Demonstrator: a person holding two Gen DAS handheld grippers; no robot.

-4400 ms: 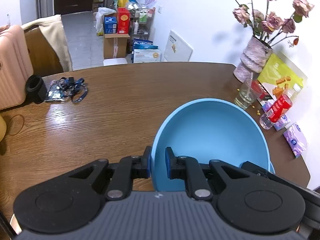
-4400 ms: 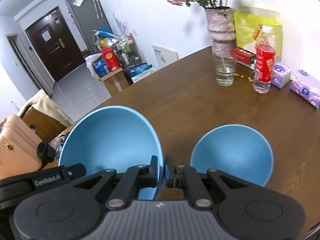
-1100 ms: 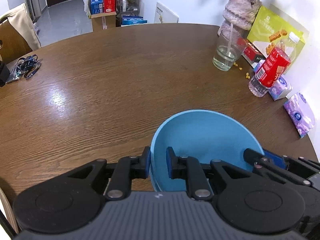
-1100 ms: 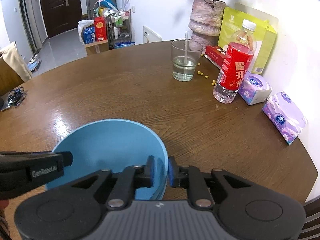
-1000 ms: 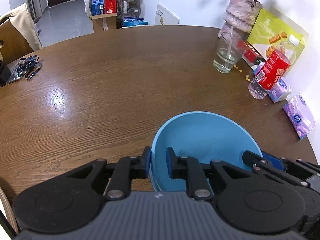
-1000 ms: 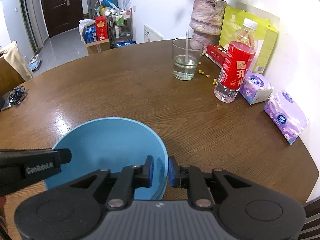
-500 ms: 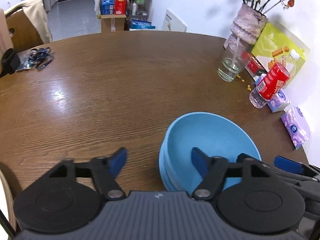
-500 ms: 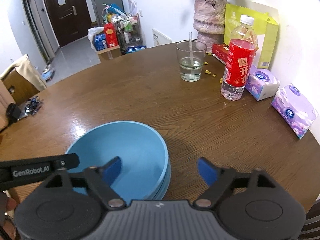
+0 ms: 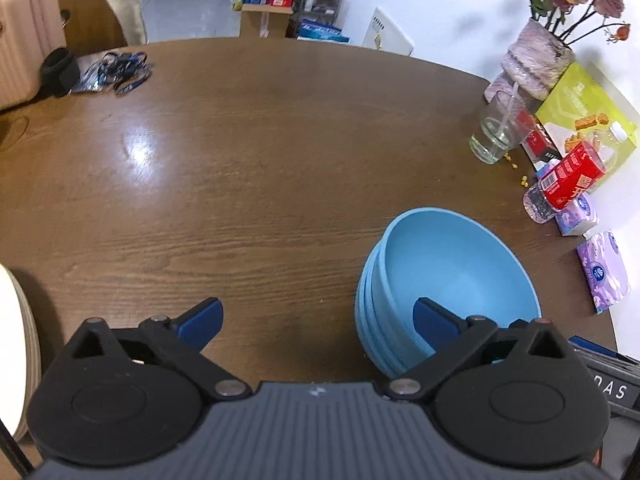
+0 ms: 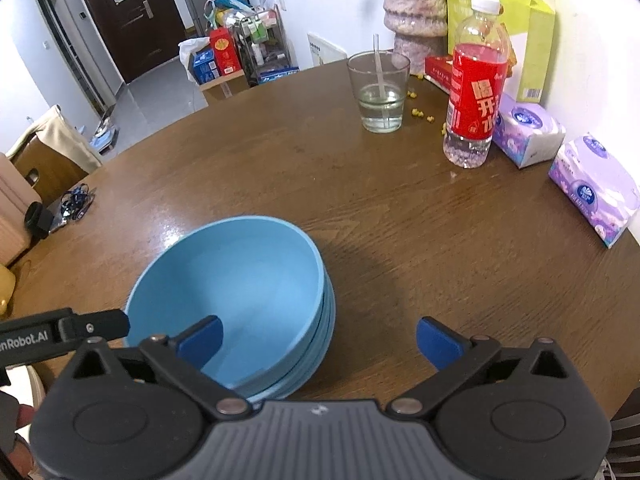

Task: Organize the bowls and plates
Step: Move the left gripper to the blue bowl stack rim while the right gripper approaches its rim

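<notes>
Both tools have just been opening and now stand wide: the left tool (image 9: 316, 320) has its right pad over the bowl stack's near-left rim without pressing, and the right tool (image 10: 318, 338) has its left pad hanging inside the near-right rim, nothing gripped. The bowls (image 9: 448, 284) sit nested, mouths up, on the bench (image 9: 260, 168) near its right edge, with a glass (image 10: 379, 92) and a bottle (image 10: 476, 84) well apart beyond them. To finish the release well, I judge you should lift each tool straight off before swinging away, so no pad catches a rim and tilts the stack. Being round, the bowls have no long axis; their openings face upward, rims roughly level, the nest slightly offset. A pale plate (image 9: 16, 344) lies at the far left.
</notes>
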